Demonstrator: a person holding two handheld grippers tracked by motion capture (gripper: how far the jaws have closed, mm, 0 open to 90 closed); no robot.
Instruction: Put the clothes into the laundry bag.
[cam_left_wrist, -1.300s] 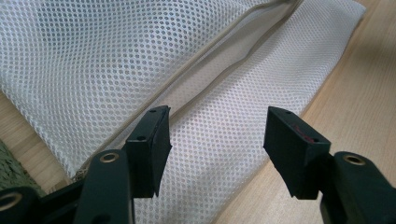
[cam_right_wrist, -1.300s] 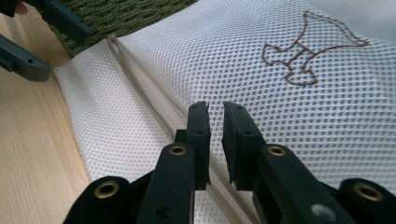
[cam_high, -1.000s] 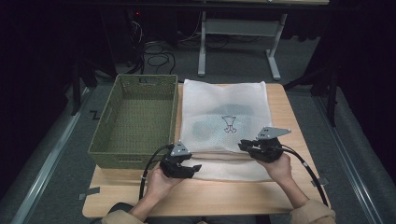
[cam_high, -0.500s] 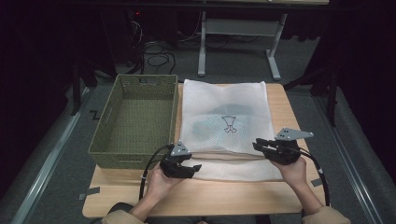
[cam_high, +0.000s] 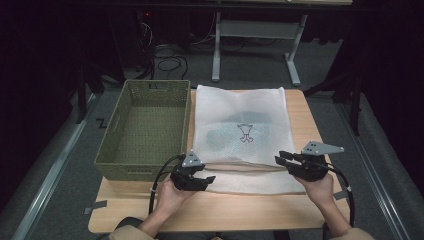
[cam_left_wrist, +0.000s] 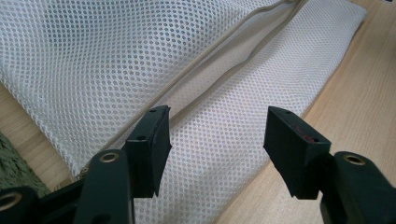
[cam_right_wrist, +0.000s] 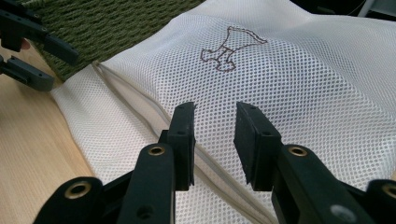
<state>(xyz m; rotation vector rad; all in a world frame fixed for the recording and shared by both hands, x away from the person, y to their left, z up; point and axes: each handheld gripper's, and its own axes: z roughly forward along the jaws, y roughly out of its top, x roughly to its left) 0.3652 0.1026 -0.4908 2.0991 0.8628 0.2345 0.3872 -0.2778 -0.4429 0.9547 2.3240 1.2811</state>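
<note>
A white mesh bag (cam_high: 240, 115) lies flat on the wooden table (cam_high: 240, 210), with a brown stitched figure (cam_high: 245, 133) at its middle. Its zip seam (cam_left_wrist: 219, 51) runs along the near edge. My left gripper (cam_high: 207, 179) hovers at the bag's near left corner, open, and the mesh (cam_left_wrist: 116, 56) lies under the gap between its jaws (cam_left_wrist: 217, 135). My right gripper (cam_high: 280, 157) is over the bag's near right edge. Its jaws (cam_right_wrist: 215, 126) have just been opening and stand apart above the mesh (cam_right_wrist: 303, 70) and the seam (cam_right_wrist: 130, 91), holding nothing.
A green woven basket (cam_high: 135, 167) stands empty at the table's left, touching the bag's left side. In the right gripper view it sits at the top (cam_right_wrist: 116, 23), with the left gripper (cam_right_wrist: 51, 63) in front of it. Bare wood runs along the near edge. Desk legs and cables lie beyond.
My right gripper has moved right along the bag's near edge and its jaws have spread. The left gripper and the bag have stayed put.
</note>
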